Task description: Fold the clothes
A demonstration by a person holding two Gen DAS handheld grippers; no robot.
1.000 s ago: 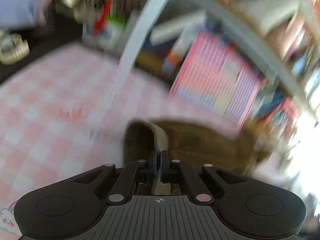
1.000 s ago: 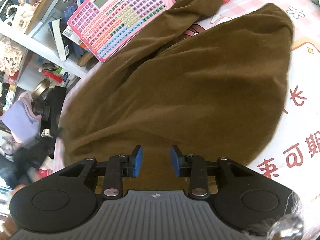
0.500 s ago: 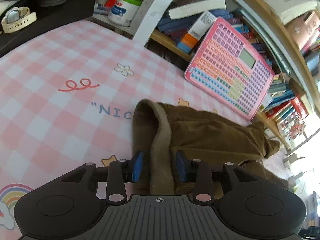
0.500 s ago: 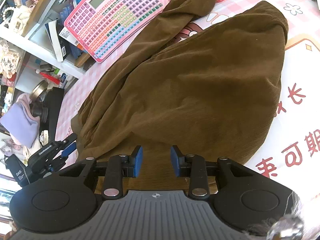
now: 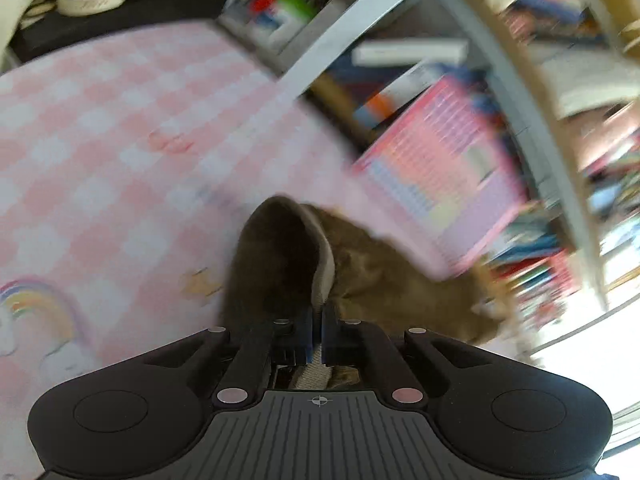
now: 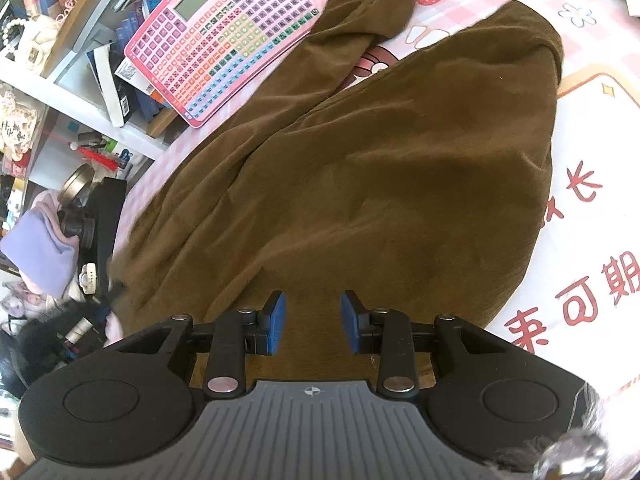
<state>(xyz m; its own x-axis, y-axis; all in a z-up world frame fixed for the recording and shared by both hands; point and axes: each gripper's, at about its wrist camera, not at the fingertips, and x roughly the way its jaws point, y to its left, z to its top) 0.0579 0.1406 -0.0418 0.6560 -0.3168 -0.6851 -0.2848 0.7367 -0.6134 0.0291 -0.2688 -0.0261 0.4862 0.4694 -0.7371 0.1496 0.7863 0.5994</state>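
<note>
Across the pink checked tablecloth (image 6: 592,128) a brown garment (image 6: 380,184) lies spread out, covering most of the right wrist view; one long part of it (image 6: 352,28) runs up toward the pink keyboard toy (image 6: 224,36) that leans against the shelf (image 6: 76,80). Near edge of the brown garment sits directly under the right gripper (image 6: 312,322): jaws apart, blue pads over the fabric, nothing pinched between them, cloth visible through the gap. Left gripper (image 5: 317,334) is at the far-left corner of the same garment (image 5: 360,276): jaws together, clamped on a light-coloured hem band (image 5: 325,264) that passes between the pads and stands up in a loop ahead of them. Brown fabric trails off to the right of the left jaws, toward the keyboard toy (image 5: 440,184). Left view is motion-blurred, so finer detail on the hem is unreadable. Rainbow print (image 5: 36,308) on the cloth sits left of the left gripper.
</note>
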